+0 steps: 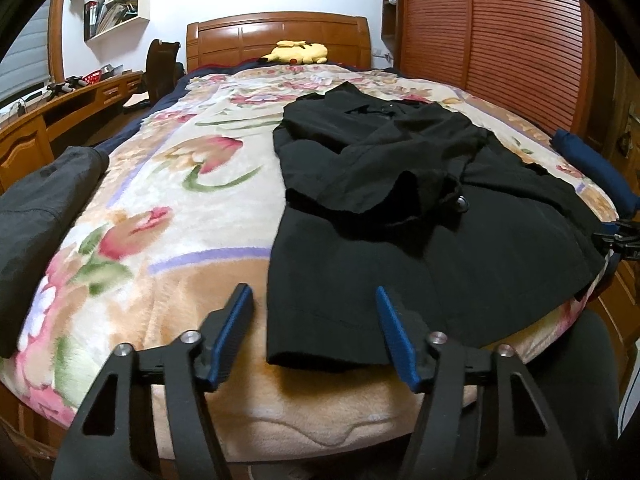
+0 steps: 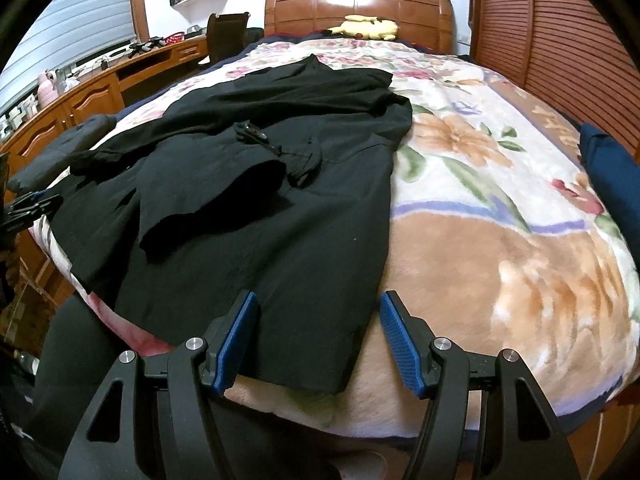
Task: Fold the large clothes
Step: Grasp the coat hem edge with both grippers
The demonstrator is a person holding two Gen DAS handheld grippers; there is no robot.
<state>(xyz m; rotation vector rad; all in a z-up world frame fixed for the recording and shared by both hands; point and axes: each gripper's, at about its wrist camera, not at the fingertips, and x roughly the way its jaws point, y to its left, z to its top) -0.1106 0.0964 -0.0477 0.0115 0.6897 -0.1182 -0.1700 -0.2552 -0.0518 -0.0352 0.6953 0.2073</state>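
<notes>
A large black coat (image 1: 400,248) lies flat on the bed's floral blanket (image 1: 168,184), collar toward the headboard, with a sleeve (image 1: 380,184) folded across its front. My left gripper (image 1: 312,296) hovers open at the foot of the bed, and the coat's lower left hem corner lies between its blue pads (image 1: 234,332) without being pinched. In the right wrist view the same coat (image 2: 280,208) fills the left half of the blanket (image 2: 500,200). My right gripper (image 2: 318,298) is open around the lower right hem corner, its pads (image 2: 400,340) clear of the cloth.
A dark grey folded garment (image 1: 36,208) sits on the bed's left edge and a navy cloth (image 1: 592,168) on the right edge. A yellow plush toy (image 1: 298,53) rests by the headboard. A wooden desk (image 1: 60,112) runs along the left and a slatted wardrobe (image 1: 500,40) along the right.
</notes>
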